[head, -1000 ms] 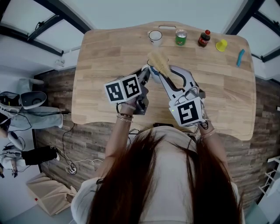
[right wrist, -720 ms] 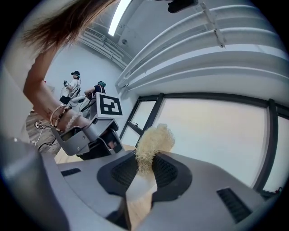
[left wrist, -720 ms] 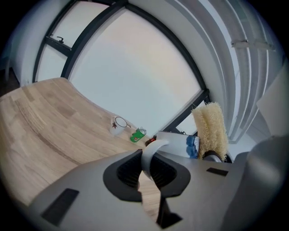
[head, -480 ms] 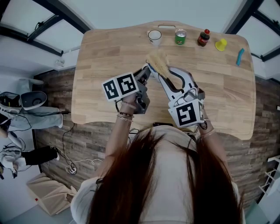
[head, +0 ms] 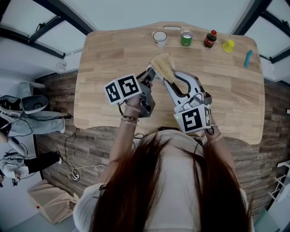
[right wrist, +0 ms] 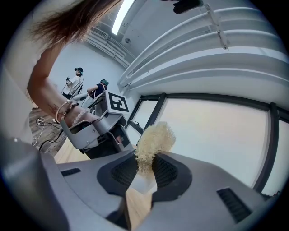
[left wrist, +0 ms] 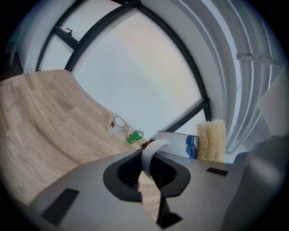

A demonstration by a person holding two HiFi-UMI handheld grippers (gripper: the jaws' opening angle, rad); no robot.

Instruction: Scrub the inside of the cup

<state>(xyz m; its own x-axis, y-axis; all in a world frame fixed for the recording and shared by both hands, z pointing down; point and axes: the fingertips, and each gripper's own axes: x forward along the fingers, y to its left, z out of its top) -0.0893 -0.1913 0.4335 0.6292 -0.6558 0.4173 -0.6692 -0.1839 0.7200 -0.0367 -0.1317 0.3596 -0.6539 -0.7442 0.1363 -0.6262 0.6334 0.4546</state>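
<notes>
Left claw clenched on a white curved edge of the cup, held mid-frame above the bench. Right claw clenched on the loofah brush, whose head looks clear of the cup. Risk: the hold is thin, so scrubbing force may twist the cup loose.

The setting is a research lab arranged for recording. A single wooden table stands on a plank-pattern floor, with loose cables and grey-and-white apparatus lying beside it. Black-framed white panels enclose the area. A strip light runs overhead, and other people stand in the background.
</notes>
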